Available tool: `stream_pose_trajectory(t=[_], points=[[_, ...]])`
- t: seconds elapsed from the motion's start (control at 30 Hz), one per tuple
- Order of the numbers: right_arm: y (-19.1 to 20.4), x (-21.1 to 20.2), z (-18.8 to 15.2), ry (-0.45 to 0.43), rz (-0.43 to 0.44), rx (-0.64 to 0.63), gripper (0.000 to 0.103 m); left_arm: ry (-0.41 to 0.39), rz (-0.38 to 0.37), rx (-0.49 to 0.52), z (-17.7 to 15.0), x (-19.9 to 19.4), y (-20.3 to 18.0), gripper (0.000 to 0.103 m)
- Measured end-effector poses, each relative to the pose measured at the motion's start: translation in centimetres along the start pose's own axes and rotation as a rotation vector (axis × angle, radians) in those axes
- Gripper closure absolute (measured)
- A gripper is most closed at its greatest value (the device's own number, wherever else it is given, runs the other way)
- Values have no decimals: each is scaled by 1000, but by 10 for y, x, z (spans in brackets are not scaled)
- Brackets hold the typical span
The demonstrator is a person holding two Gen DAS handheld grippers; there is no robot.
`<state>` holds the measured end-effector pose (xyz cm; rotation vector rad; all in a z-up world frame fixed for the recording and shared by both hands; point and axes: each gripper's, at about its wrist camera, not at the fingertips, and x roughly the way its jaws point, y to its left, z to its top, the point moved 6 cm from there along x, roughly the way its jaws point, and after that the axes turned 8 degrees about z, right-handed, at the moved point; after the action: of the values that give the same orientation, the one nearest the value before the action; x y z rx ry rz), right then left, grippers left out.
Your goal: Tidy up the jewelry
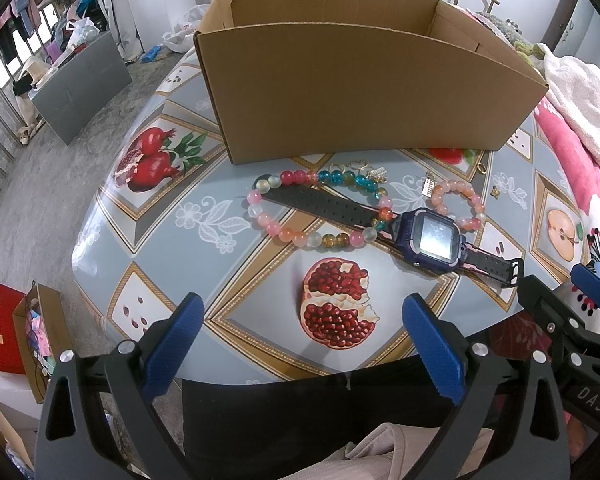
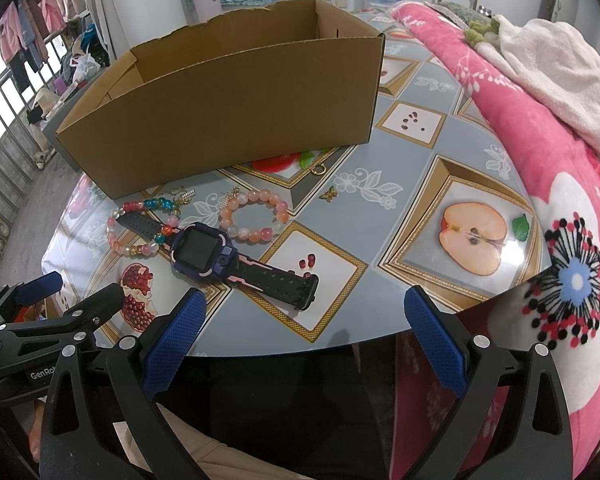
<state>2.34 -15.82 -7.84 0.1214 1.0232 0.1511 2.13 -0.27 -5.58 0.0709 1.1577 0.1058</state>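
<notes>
An open cardboard box [image 1: 360, 92] [image 2: 228, 108] stands at the back of the table. In front of it lie a multicoloured bead bracelet [image 1: 320, 240] [image 2: 118, 240], a peach bead bracelet [image 1: 458, 188] [image 2: 256, 196] and a purple smartwatch [image 1: 434, 238] [image 2: 202, 248] whose black strap runs through the multicoloured bracelet. Small gold earrings [image 1: 364, 168] [image 2: 184, 194] sit near the box, with a tiny gold charm [image 2: 327, 194] apart. My left gripper [image 1: 304, 340] hovers open near the table's front edge. My right gripper [image 2: 306, 332] is open too, short of the watch strap.
The round table [image 1: 168, 236] [image 2: 400, 300] has a fruit-print cover. A pink floral blanket [image 2: 540, 168] with a white towel [image 2: 556, 68] lies along the right side. Bags [image 1: 28, 344] and clutter sit on the floor at the left.
</notes>
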Motion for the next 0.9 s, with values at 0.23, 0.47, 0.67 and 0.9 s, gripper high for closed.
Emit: stream_pose_trajectory(t=[0.23, 0.47, 0.67, 0.9], points=[[-1, 0, 0, 0, 0, 0, 8, 0, -1, -1, 0, 0, 0, 6], [-1, 1, 0, 1, 0, 4, 8, 0, -2, -1, 0, 0, 0, 6], [-2, 1, 1, -3, 0, 4, 8, 0, -3, -1, 0, 0, 0, 6], [-3, -2, 8, -39, -13, 4, 8, -5, -18, -15, -1, 0, 1, 6]])
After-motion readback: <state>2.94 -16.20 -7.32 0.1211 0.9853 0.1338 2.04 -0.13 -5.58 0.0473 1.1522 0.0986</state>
